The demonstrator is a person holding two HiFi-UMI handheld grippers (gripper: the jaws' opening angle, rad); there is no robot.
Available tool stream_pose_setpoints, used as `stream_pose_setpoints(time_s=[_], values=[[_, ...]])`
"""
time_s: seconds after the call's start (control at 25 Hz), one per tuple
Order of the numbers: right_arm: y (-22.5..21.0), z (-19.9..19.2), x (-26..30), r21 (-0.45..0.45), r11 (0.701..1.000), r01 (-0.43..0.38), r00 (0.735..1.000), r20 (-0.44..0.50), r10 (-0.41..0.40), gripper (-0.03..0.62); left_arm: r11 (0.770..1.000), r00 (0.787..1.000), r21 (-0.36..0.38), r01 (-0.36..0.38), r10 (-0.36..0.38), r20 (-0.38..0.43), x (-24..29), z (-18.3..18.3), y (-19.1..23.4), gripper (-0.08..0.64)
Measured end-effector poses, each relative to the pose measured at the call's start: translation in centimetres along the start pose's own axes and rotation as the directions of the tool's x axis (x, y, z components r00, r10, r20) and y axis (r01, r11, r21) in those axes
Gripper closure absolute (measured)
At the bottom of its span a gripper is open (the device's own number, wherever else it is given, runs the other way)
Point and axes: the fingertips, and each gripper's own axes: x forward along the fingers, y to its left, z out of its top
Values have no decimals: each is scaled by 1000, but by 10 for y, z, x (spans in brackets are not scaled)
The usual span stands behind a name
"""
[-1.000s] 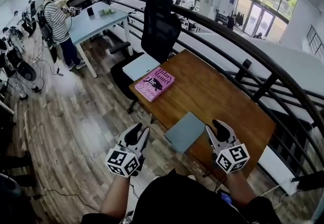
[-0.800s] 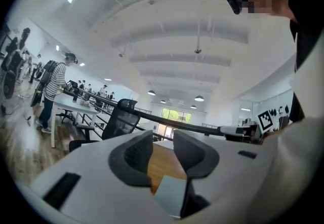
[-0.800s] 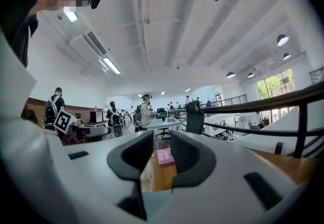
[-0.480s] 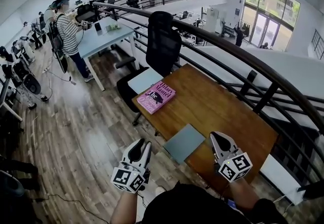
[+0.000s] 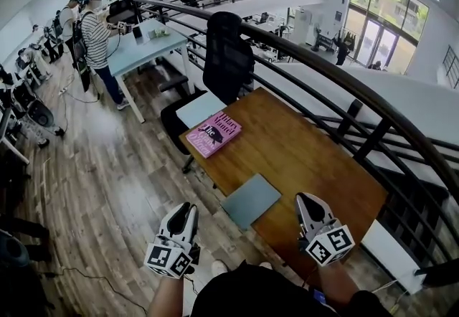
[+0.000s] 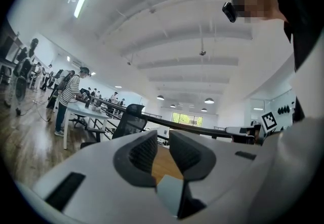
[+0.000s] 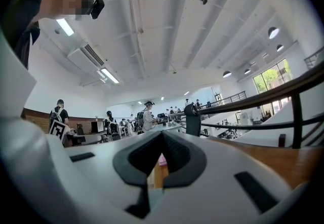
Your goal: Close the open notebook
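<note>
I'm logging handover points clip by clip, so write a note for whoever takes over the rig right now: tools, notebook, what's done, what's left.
Left tool: jaws a narrow gap apart, just been closing, nothing between them; held beside the table's near edge, over the floor.
Right tool: shut, empty, at the table's near corner.
Notebook: grey-blue, lying flat and closed at the near edge; pink book beyond it.
Done: the notebook looks closed.
Left: nothing apparent; perhaps confirm the cover lies flat.
</note>
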Motion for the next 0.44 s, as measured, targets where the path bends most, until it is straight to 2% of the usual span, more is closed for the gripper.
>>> stream_pose_setpoints(time_s=[0.44], values=[[-24, -7, -8, 16, 1000, 27, 1000, -9, -26, 597, 1000, 1000, 4, 9, -9, -16, 12, -5, -10, 482]])
